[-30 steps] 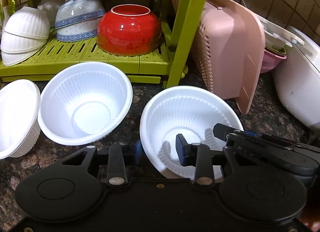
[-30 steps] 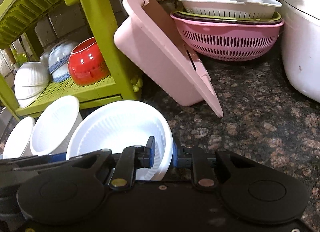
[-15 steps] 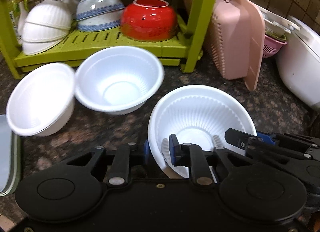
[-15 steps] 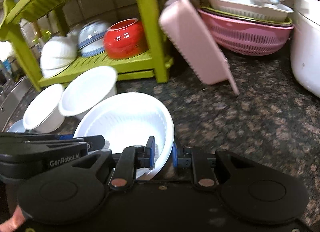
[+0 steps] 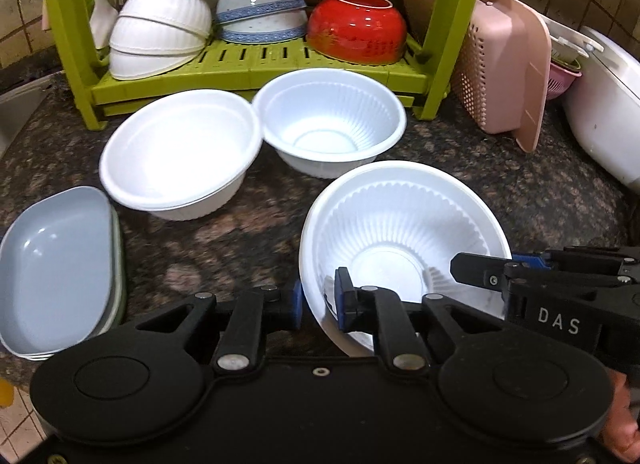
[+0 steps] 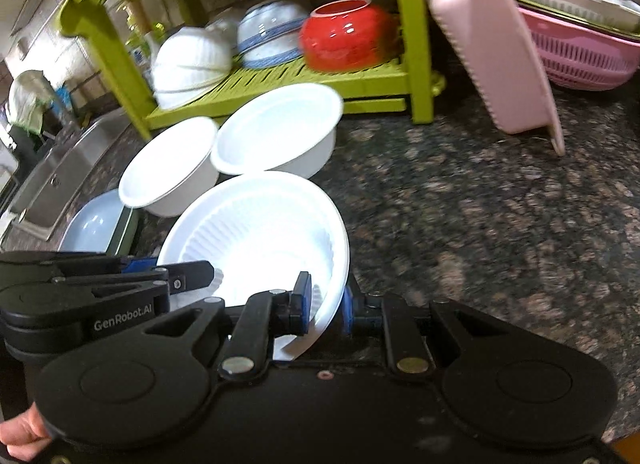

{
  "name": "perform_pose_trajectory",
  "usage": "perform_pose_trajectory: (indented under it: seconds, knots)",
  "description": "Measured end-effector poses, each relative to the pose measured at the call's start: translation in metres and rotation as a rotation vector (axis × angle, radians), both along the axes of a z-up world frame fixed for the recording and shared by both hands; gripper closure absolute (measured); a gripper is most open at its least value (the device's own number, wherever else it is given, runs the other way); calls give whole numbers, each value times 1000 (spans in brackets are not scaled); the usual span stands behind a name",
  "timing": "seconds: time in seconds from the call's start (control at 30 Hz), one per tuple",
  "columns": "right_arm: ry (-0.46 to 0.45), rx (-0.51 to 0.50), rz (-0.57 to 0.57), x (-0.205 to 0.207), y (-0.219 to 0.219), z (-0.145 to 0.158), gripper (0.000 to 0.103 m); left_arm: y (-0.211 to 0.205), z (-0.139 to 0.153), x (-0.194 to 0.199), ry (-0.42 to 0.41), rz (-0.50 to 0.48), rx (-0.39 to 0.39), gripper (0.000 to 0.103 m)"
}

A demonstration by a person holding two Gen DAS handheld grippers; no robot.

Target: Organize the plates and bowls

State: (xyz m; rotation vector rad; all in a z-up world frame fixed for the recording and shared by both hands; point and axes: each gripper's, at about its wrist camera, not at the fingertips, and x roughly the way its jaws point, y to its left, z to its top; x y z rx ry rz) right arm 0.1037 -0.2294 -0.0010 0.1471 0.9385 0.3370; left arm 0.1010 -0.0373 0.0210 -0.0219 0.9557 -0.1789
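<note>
A white ribbed plastic bowl (image 5: 400, 232) is held between both grippers, tilted a little above the dark counter. My left gripper (image 5: 319, 303) is shut on its near left rim. My right gripper (image 6: 326, 301) is shut on its near right rim (image 6: 336, 260). Each gripper shows in the other's view, the right gripper (image 5: 516, 268) at the bowl's right side and the left gripper (image 6: 168, 270) at its left. Two more white plastic bowls (image 5: 180, 148) (image 5: 328, 124) stand side by side on the counter beyond. A stack of grey-blue plates (image 5: 52, 264) lies at the left.
A green dish rack (image 5: 256, 68) at the back holds upturned white bowls (image 5: 160, 28), a blue-patterned bowl (image 5: 260, 8) and a red bowl (image 5: 356, 34). A pink basket (image 5: 504, 64) leans on its right post, beside a white appliance (image 5: 608, 112). A steel sink (image 6: 52, 184) lies far left.
My left gripper has closed onto the bowl's rim. Both grippers have then pulled back and up with the bowl, which brings the second counter bowl and the plate stack into view.
</note>
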Motion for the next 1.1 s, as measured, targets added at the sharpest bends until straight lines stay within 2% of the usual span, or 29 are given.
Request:
perform_pose_trajectory:
  seconds: [0.47, 0.9, 1.1]
  knots:
    - [-19, -5, 39, -1, 28, -2, 86, 34, -3, 0, 3, 47, -45, 83]
    - [-47, -45, -5, 3, 31, -2, 84, 31, -13, 12, 2, 50, -53, 81]
    - [-47, -54, -9, 4, 32, -4, 80, 32, -15, 15, 11, 58, -56, 76]
